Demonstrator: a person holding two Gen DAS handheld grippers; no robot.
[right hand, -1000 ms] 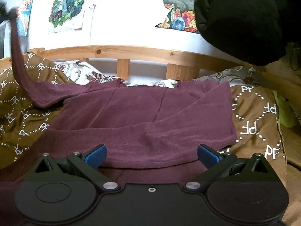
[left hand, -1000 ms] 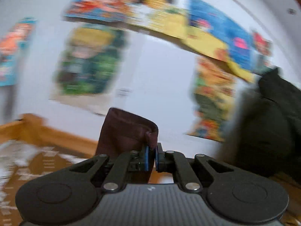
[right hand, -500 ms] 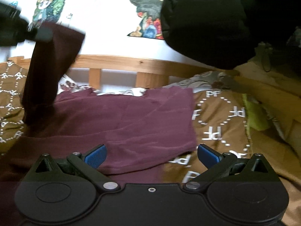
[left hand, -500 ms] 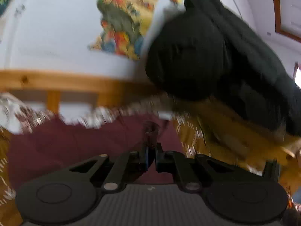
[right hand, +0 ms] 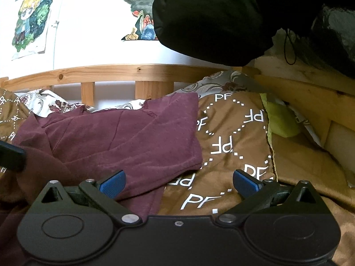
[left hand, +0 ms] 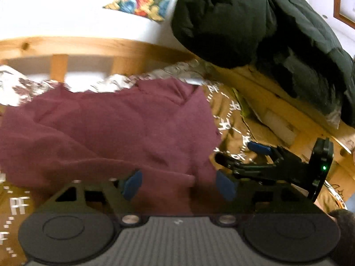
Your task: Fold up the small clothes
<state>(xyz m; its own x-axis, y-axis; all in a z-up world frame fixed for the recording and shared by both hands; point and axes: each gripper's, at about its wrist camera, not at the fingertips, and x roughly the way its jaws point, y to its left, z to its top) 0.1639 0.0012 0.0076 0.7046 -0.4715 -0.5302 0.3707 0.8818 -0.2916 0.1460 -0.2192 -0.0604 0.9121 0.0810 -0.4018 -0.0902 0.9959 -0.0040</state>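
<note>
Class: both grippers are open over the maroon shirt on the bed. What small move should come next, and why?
Probably lower the right gripper and pinch the maroon shirt's near right corner. Both it and the left gripper are open and hold nothing, and that corner lies loose on the brown blanket, ready for the next fold.

The left claw [left hand: 179, 185] is held low with its blue-padded fingers [left hand: 132, 185] spread apart and nothing between them. To its right, a little farther off, the right claw [right hand: 178, 184] is also spread wide and empty, level.
</note>
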